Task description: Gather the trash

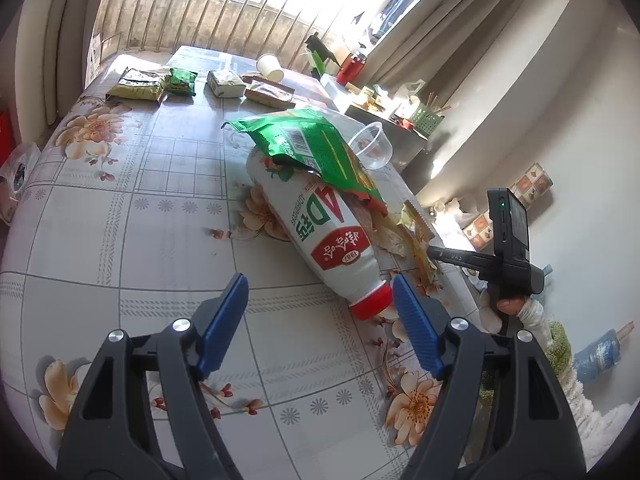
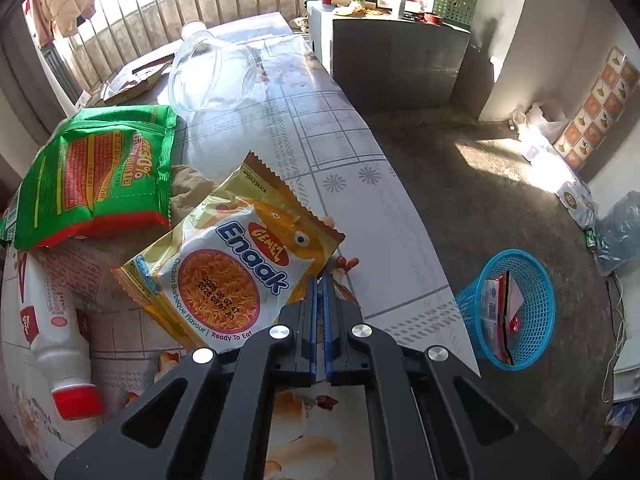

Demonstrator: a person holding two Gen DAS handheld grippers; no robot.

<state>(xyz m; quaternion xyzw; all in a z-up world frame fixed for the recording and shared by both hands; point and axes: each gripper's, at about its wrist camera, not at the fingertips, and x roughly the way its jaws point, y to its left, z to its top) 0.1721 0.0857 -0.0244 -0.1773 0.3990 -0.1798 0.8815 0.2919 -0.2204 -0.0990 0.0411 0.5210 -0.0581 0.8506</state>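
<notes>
A white bottle [image 1: 320,224] with a red cap [image 1: 372,302] lies on the flowered tablecloth [image 1: 120,208]. A green wrapper [image 1: 312,140] is draped over its far end. My left gripper [image 1: 319,284] stands open just short of the cap, which sits by the right finger. In the right wrist view my right gripper [image 2: 320,284] is shut on the lower corner of a yellow Enaak noodle packet [image 2: 232,268]. The packet lies near the table's right edge, beside the green wrapper [image 2: 96,176] and the bottle [image 2: 52,320].
A clear plastic cup [image 2: 212,76] lies on its side behind the wrappers. A blue mesh basket [image 2: 516,312] holding wrappers stands on the floor right of the table. Several packets [image 1: 136,86] and a paper cup [image 1: 270,66] sit at the table's far end. A grey cabinet [image 2: 400,60] stands beyond.
</notes>
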